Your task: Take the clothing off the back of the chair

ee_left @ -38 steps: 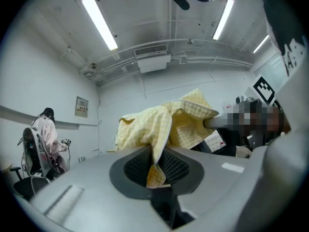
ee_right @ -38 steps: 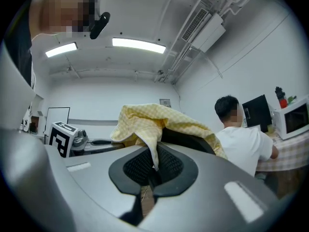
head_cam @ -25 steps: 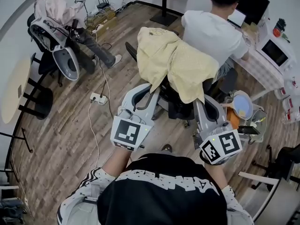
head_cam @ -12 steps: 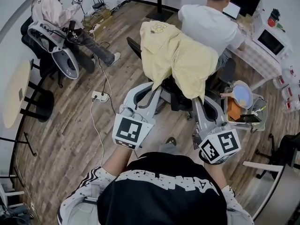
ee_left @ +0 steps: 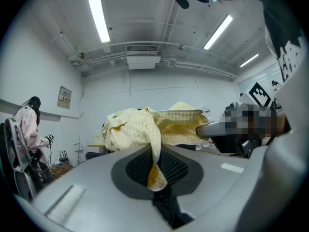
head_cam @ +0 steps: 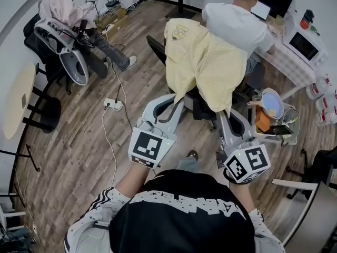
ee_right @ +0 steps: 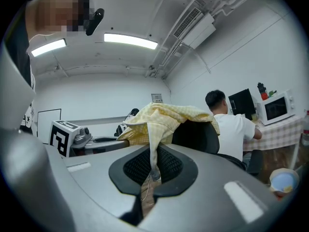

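Note:
A pale yellow checked garment (head_cam: 205, 67) hangs over the back of a black office chair (head_cam: 202, 108) in front of me. My left gripper (head_cam: 175, 101) is shut on the garment's lower left hem. In the left gripper view a fold of the yellow cloth (ee_left: 155, 163) is pinched between the jaws, and the rest spreads out ahead. My right gripper (head_cam: 224, 115) is shut on the lower right hem. The right gripper view shows a strip of cloth (ee_right: 153, 153) running from the jaws up to the chair back (ee_right: 195, 135).
A person in a white shirt (head_cam: 237, 25) sits at a desk just behind the chair. Another person (head_cam: 60, 9) sits at the far left. A power strip (head_cam: 113, 104) with its cable lies on the wood floor. A bin (head_cam: 274, 123) stands at the right, and a round table (head_cam: 16, 99) at the left.
Both grippers have shifted slightly to the right with the garment's hem in them. The cloth now hangs more stretched toward me. Both grips are unchanged.

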A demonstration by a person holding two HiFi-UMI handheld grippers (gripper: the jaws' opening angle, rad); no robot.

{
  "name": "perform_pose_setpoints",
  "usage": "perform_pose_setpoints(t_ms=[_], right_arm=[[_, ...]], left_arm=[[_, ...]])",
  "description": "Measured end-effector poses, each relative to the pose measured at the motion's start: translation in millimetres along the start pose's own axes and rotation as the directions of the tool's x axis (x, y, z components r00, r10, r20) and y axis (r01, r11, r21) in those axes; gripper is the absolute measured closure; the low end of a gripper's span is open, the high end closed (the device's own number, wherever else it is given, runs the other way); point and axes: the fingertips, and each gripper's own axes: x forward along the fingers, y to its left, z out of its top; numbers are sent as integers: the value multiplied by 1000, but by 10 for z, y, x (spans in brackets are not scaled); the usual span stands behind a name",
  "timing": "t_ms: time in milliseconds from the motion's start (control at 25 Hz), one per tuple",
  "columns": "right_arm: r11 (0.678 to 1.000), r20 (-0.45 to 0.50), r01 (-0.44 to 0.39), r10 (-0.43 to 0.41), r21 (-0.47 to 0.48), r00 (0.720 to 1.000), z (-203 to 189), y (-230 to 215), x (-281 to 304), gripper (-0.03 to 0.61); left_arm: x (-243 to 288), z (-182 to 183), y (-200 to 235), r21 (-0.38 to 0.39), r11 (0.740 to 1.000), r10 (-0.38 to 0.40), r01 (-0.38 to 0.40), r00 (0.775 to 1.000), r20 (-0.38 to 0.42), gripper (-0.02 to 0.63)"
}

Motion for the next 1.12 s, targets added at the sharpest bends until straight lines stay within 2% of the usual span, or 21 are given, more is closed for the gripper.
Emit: perform_pose_setpoints(t_ms=[360,1120], right_arm=[[1000,5,16,-16,1,1000,-121,116,-247,561],[999,0,53,-53,-12,999,-199,364,-491,561]], left_arm=[[-234,-85,-221,-3,1000,-11,11,1000,3,592],[-562,-123,-367,-13,999,-34,34,999,5,593]])
